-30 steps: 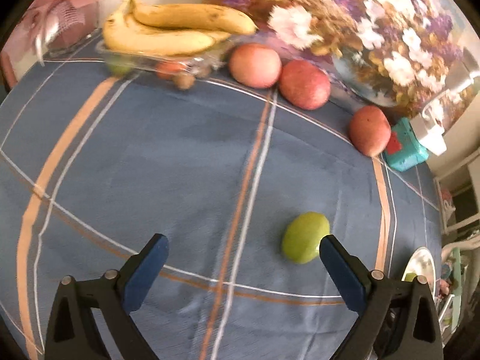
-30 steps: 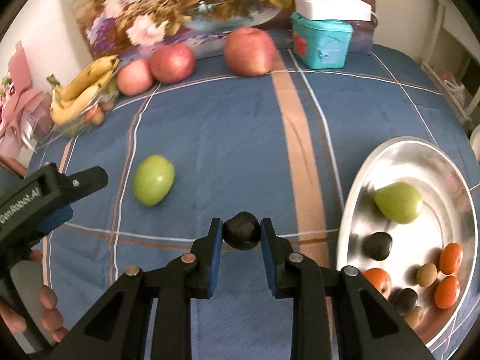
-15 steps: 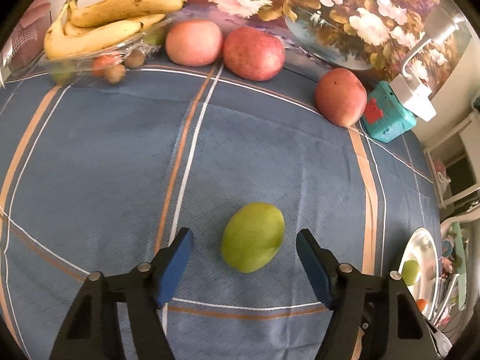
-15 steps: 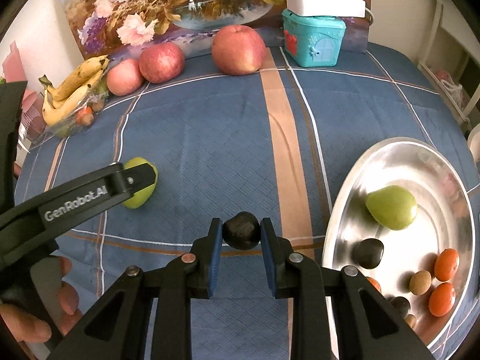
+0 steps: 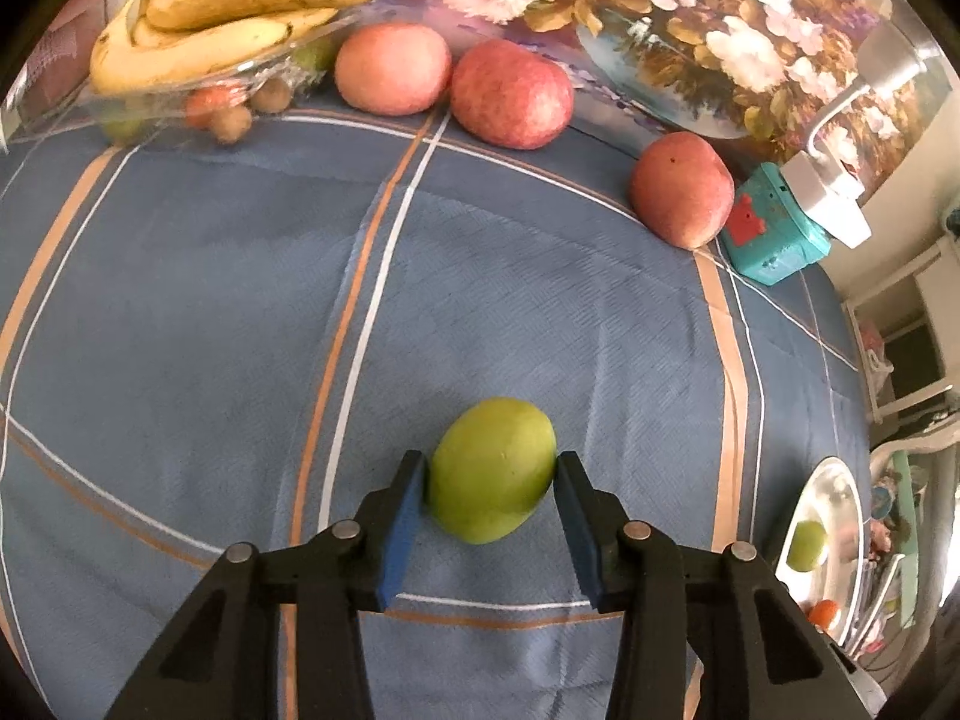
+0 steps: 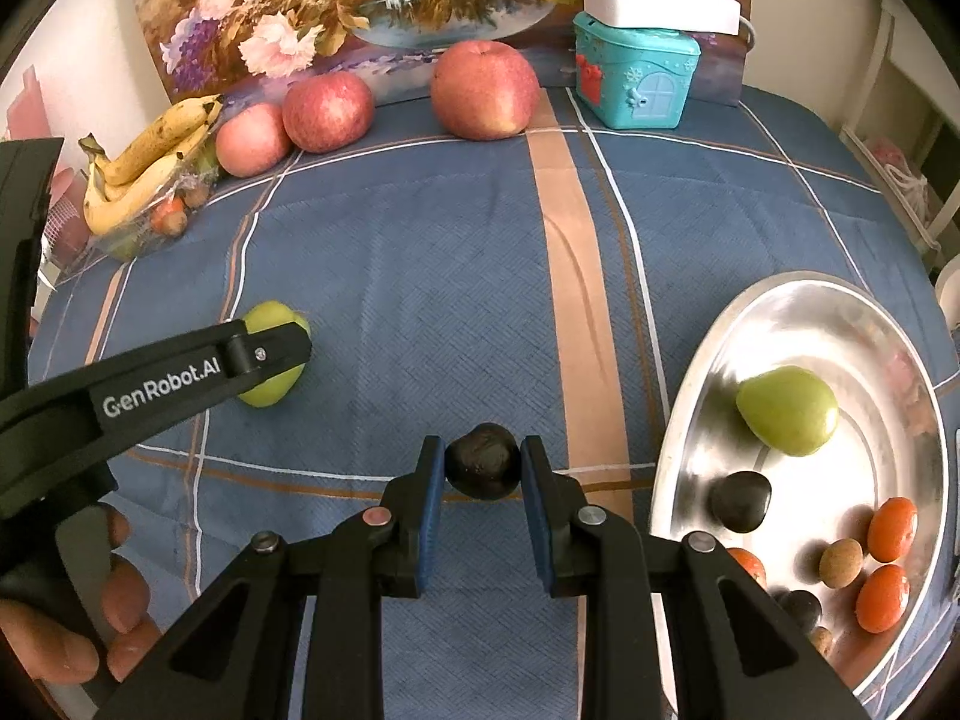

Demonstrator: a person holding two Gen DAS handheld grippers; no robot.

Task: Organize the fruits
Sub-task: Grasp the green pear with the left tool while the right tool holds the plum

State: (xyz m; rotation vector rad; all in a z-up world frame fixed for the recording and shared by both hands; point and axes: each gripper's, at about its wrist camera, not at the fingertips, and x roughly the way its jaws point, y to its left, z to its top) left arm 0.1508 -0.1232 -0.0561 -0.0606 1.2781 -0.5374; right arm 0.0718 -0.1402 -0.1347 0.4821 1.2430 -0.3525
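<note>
A green mango lies on the blue plaid tablecloth, and my left gripper is shut on it, both blue pads touching its sides. It also shows in the right wrist view, partly behind the left gripper's finger. My right gripper is shut on a small dark round fruit, held above the cloth left of the silver tray. The tray holds another green mango, dark fruits, and small orange and brown fruits.
Three red apples line the back, near a floral picture. A glass dish with bananas and small fruits sits at the back left. A teal toy house with white chargers stands at the back right. A hand holds the left gripper.
My left gripper moved forward over the green mango and closed its fingers onto it. The right gripper, still holding the dark fruit, barely moved.
</note>
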